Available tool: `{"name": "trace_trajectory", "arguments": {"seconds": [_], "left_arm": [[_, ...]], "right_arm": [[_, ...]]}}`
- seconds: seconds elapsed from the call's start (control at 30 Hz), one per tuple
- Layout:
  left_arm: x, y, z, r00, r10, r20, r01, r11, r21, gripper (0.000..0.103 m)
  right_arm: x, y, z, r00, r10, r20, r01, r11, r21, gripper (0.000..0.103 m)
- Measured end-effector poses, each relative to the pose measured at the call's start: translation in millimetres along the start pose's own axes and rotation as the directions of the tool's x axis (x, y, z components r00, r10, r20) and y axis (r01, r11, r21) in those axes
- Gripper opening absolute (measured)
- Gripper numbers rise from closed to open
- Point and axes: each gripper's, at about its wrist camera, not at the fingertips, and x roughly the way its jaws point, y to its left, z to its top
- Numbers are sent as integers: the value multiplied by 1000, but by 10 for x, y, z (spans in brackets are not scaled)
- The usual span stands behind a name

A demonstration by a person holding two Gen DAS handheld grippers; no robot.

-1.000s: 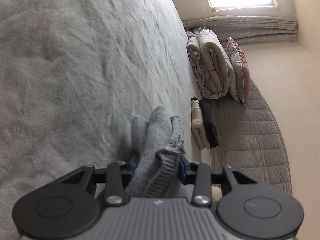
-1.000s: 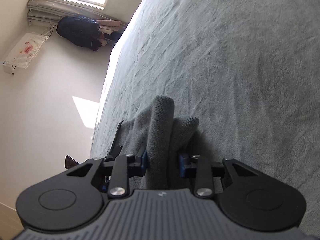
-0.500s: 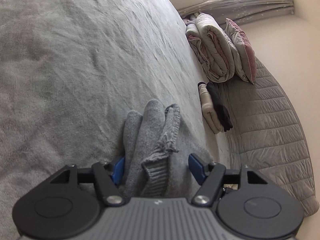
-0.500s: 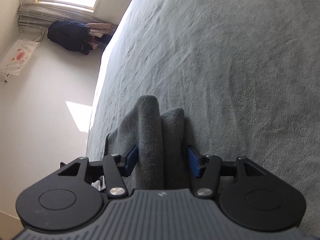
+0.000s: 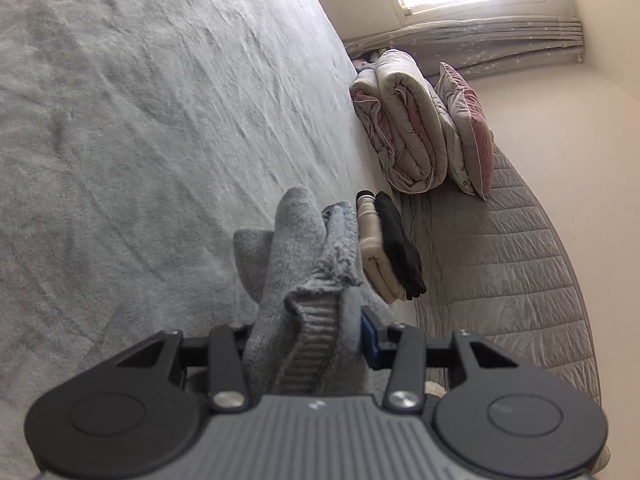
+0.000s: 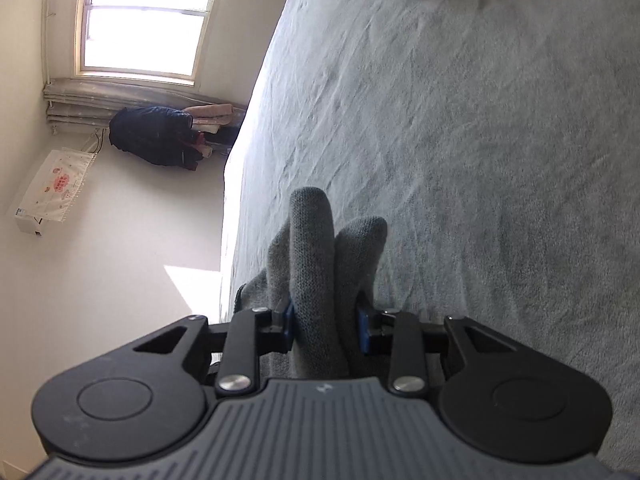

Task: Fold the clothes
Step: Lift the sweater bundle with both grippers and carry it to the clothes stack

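Both the left gripper (image 5: 308,336) and the right gripper (image 6: 326,326) are closing, pads pinching bunched folds of the grey knit sweater (image 5: 304,256) above the grey bedspread (image 5: 160,120), near folded clothes (image 5: 388,244).

A bunched sweater (image 5: 304,264) sits between the left gripper's (image 5: 308,340) closing jaws, over the bed (image 5: 160,120). Folded clothes (image 5: 390,248) lie just behind it, a rolled duvet (image 5: 404,128) and pillow (image 5: 468,128) farther back.
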Motion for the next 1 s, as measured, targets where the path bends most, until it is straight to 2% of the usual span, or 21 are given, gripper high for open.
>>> {"name": "trace_trajectory", "arguments": {"seconds": [0.2, 0.33, 0.47, 0.7, 1.0], "left_arm": [[428, -372, 190, 998, -66, 18, 66, 998, -14, 43], [865, -658, 349, 994, -107, 20, 107, 994, -10, 43], [1310, -894, 469, 990, -143, 14, 143, 990, -7, 43], [2117, -1314, 672, 983, -183, -8, 183, 983, 6, 43], [3000, -1728, 843, 963, -270, -20, 270, 963, -3, 43]], "right_arm": [[-39, 257, 574, 999, 37, 37, -35, 998, -60, 33], [-18, 369, 1018, 997, 55, 62, -49, 994, -98, 33], [-146, 349, 1460, 992, 76, 99, -62, 988, -139, 33], [-128, 317, 2265, 982, 100, 162, -71, 981, -179, 33], [-210, 297, 3072, 957, 136, 256, -80, 973, -217, 33]]}}
